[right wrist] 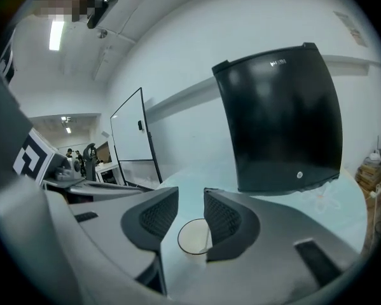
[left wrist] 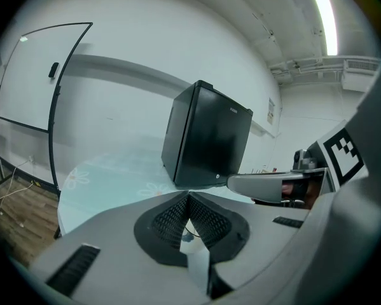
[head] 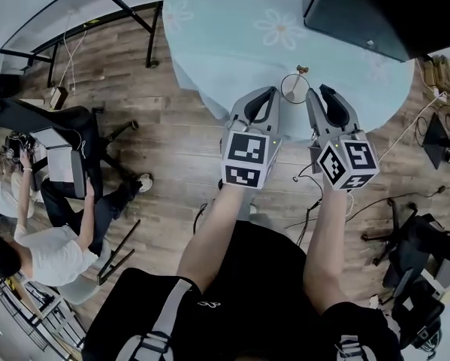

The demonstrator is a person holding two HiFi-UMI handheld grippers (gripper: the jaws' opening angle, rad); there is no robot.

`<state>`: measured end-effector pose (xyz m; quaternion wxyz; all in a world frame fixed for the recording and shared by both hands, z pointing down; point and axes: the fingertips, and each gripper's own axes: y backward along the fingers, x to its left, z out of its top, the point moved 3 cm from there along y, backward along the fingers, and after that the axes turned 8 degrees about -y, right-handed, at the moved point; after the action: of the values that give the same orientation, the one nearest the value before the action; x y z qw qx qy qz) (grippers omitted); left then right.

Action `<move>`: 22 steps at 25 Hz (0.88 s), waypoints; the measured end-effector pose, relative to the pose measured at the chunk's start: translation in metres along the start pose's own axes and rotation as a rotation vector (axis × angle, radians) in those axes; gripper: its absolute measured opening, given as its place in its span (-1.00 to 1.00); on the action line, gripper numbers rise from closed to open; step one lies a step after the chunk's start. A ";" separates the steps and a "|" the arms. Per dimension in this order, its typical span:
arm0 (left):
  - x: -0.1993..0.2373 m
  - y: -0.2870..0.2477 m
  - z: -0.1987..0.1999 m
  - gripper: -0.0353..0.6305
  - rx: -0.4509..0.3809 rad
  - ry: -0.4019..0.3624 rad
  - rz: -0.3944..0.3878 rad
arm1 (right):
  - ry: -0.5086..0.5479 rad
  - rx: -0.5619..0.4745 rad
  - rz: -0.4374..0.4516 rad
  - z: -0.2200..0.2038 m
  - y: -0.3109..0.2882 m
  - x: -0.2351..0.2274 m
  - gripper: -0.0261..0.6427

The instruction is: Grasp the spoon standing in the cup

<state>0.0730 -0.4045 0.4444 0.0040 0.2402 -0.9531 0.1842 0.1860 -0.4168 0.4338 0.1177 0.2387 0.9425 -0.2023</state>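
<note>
A clear cup (head: 294, 89) stands near the front edge of the round table (head: 225, 28), which has a pale blue flowered cloth. A spoon (head: 300, 72) stands in the cup, its handle tip leaning toward the far right. My left gripper (head: 270, 96) hovers just left of the cup with its jaws together (left wrist: 189, 197). On the cup's other side my right gripper (head: 319, 95) is open. In the right gripper view the cup (right wrist: 193, 237) shows below the gap between the open pads (right wrist: 191, 199), with the thin spoon (right wrist: 208, 232) at its right rim. Nothing is held.
A black mini fridge (head: 375, 10) sits on the table's far right. A person (head: 52, 254) sits at a desk chair to the left on the wooden floor. Another chair (head: 420, 239) and cables lie to the right. A whiteboard stand (left wrist: 44, 100) rises behind the table.
</note>
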 end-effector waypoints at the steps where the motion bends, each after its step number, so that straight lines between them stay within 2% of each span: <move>1: 0.003 -0.005 -0.002 -0.86 0.006 0.004 -0.001 | -0.004 0.011 -0.005 -0.002 -0.006 -0.004 -0.53; 7: 0.029 -0.028 -0.019 -0.86 0.057 0.039 0.003 | 0.008 0.070 -0.021 -0.009 -0.037 -0.022 -0.53; 9: 0.035 -0.032 -0.022 -0.86 0.064 0.048 0.003 | 0.002 0.097 -0.012 -0.013 -0.047 -0.026 -0.42; 11: 0.037 -0.037 -0.025 -0.86 0.072 0.056 -0.002 | -0.004 0.127 -0.001 -0.019 -0.055 -0.029 -0.41; 16: 0.042 -0.051 -0.026 -0.86 0.079 0.098 -0.008 | 0.015 0.175 -0.003 -0.027 -0.072 -0.037 -0.41; 22: 0.046 -0.062 -0.029 -0.86 0.085 0.109 -0.021 | 0.011 0.223 -0.004 -0.042 -0.085 -0.044 -0.41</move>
<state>0.0582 -0.4657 0.4974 0.0475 0.2396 -0.9402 0.2374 0.1761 -0.4843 0.5122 0.0848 0.2495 0.9152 -0.3050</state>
